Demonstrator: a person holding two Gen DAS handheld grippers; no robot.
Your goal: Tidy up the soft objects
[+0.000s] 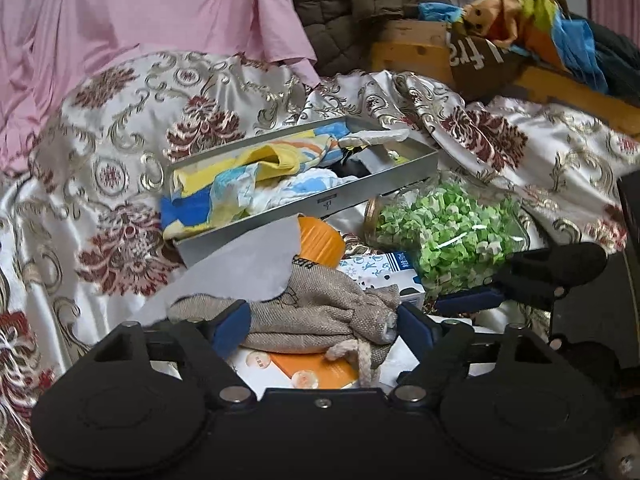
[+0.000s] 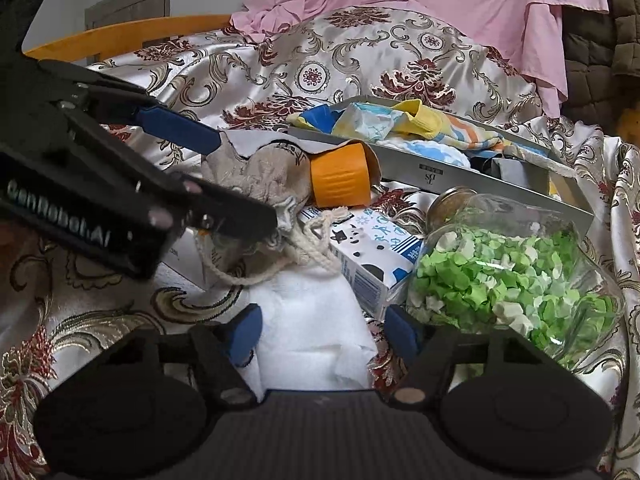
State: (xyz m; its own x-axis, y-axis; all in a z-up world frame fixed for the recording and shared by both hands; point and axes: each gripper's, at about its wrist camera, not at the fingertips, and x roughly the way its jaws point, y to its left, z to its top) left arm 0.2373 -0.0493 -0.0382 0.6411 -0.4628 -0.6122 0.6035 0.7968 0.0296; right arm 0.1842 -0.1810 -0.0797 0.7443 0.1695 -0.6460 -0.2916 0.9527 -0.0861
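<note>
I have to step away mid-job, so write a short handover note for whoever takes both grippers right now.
Left gripper: open, fingers either side of the burlap drawstring pouch, not clamped yet.
Right gripper: open, empty, over the white cloth.
Grey tray: already holds colourful cloths.
Nearby, not soft: jar of green paper stars, milk carton, orange cup.
Left: close on pouch, move it to the tray, then likely the white cloth.

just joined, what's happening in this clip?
A person with two handheld claws is sorting soft items on a bed. The left claw brackets a burlap drawstring pouch, open, not visibly clamped. The right claw hovers open over a white cloth. The gray tray already holds colorful fabrics.
</note>
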